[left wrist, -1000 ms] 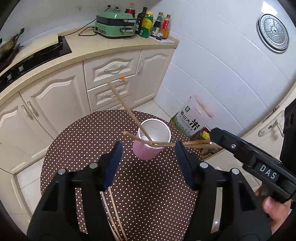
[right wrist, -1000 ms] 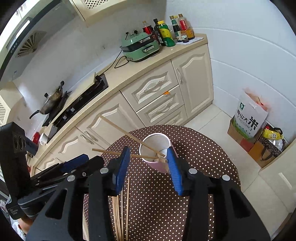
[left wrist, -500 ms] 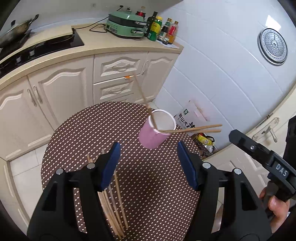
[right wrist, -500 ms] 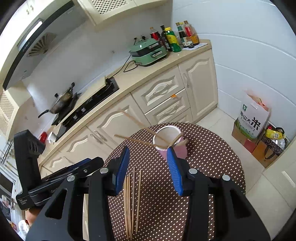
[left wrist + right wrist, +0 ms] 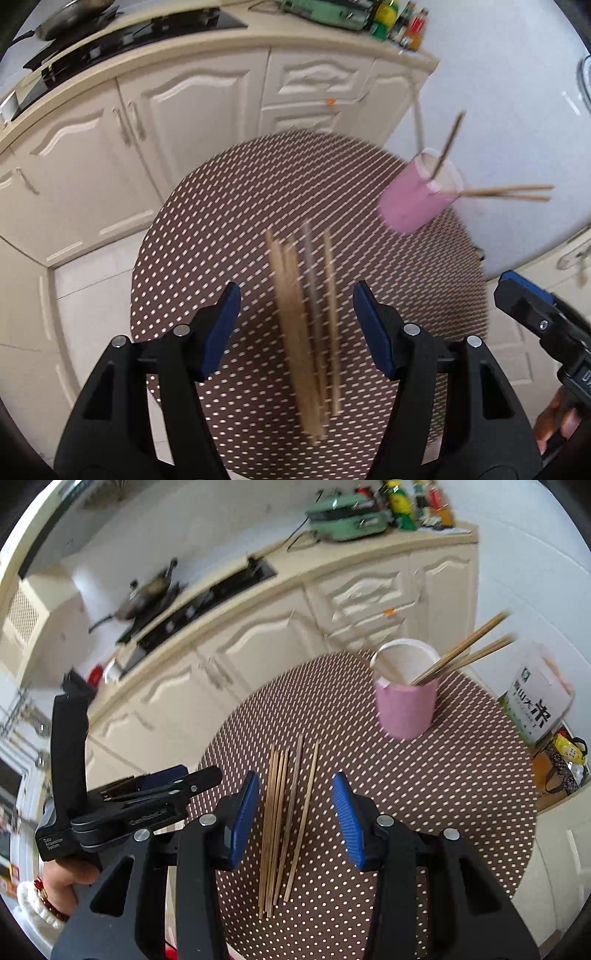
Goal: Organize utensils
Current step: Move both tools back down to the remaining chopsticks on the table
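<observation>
Several loose wooden chopsticks (image 5: 306,332) lie side by side on the brown dotted tablecloth (image 5: 221,221). My left gripper (image 5: 295,314) hangs open above them, its blue pads on either side of the bundle and apart from it. In the right wrist view, my right gripper (image 5: 295,805) is also open over the same chopsticks (image 5: 284,823), holding nothing. A pink cup (image 5: 406,705) stands upright at the far right of the table with a few chopsticks leaning out of it. The same pink cup (image 5: 417,199) shows in the left wrist view.
The round table's edge (image 5: 517,812) drops to a tiled floor. Cream cabinets (image 5: 184,122) and a counter with a hob (image 5: 207,602), a pan and a green appliance (image 5: 347,515) run behind. A rice bag (image 5: 535,705) stands on the floor at the right.
Both grippers have swung away from the pink cup and come down over the loose chopsticks. The cup has shifted to the upper right of both views, with chopsticks left leaning in it.
</observation>
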The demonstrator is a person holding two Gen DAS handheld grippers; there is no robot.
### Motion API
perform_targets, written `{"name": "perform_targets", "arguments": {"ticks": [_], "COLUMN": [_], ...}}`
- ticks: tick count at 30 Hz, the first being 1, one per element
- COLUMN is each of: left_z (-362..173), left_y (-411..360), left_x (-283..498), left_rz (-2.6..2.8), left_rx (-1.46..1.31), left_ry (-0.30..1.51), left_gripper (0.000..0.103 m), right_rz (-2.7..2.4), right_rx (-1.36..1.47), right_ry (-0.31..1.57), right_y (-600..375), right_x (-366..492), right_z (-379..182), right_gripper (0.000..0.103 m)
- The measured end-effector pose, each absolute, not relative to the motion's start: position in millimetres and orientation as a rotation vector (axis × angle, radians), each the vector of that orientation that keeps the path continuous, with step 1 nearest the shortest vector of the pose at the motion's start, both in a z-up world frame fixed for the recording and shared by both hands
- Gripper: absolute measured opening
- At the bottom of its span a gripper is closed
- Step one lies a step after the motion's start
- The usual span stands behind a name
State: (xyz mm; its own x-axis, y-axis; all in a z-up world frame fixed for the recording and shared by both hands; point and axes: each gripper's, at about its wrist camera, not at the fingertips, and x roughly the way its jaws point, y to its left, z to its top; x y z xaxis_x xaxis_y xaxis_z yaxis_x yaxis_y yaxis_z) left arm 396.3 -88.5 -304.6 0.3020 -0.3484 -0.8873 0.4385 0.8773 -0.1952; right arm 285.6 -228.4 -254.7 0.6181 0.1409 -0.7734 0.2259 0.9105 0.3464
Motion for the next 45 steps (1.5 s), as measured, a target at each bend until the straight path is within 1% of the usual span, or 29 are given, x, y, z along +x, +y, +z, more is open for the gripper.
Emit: {"name": "perform_targets", "arguments": {"ticks": [1, 4, 10, 11, 12, 13, 16, 19, 27, 32, 36, 39, 41, 42, 43, 44, 45], "left_z": [-310, -336, -379, -384, -388, -392, -402, -411, -419, -420, -421, -422, -421, -421, -421, -421, -420], "left_y": [-88, -86, -92, -92, -92, -92, -89, -88, -100, -116, -135, -142, -144, -144, -144, -144, -143], "left_x": [397, 403, 412, 414, 415, 417, 425, 432, 446, 457, 469, 476, 479, 481, 483, 483, 486], "left_rz": [-0.517, -0.495, -0.451, -0.441, -0.435, -0.426, -0.406, -0.396, -0.422, -0.421, -0.412, -0.399, -0.392, -0.389, -0.389, -0.395, -0.397], "left_rx": [0.093, 0.114, 0.151, 0.160, 0.165, 0.168, 0.160, 0.159, 0.180, 0.293, 0.303, 0.311, 0.308, 0.300, 0.289, 0.277, 0.260], "left_ry": [1.162, 1.219, 1.305, 1.310, 1.315, 1.326, 1.354, 1.372, 1.366, 1.343, 1.346, 1.343, 1.335, 1.331, 1.329, 1.333, 1.341], "left_gripper": [0.063, 0.057, 0.050, 0.049, 0.049, 0.049, 0.050, 0.050, 0.050, 0.051, 0.051, 0.050, 0.049, 0.046, 0.041, 0.040, 0.036], "right_rz": [-0.041, -0.015, 0.025, 0.030, 0.035, 0.044, 0.061, 0.069, 0.057, 0.043, 0.044, 0.047, 0.046, 0.047, 0.050, 0.053, 0.058], "right_rx": [0.434, 0.420, 0.366, 0.357, 0.352, 0.351, 0.349, 0.351, 0.333, 0.301, 0.303, 0.305, 0.318, 0.315, 0.306, 0.307, 0.326], "right_ry": [0.930, 0.978, 1.053, 1.069, 1.085, 1.103, 1.147, 1.186, 1.260, 1.310, 1.342, 1.368, 1.363, 1.365, 1.366, 1.366, 1.363], "right_y": [-226, -220, -213, -212, -212, -211, -212, -212, -216, -216, -216, -216, -217, -217, -216, -215, -217], "right_x": [291, 304, 326, 331, 336, 340, 353, 363, 385, 396, 405, 410, 412, 414, 415, 416, 419], "right_z": [-261, -276, -301, -306, -311, -317, -330, -343, -367, -381, -391, -399, -401, -401, -402, -402, -403], "right_gripper": [0.040, 0.039, 0.037, 0.037, 0.033, 0.027, 0.021, 0.019, 0.019, 0.018, 0.015, 0.008, 0.007, 0.007, 0.007, 0.007, 0.007]}}
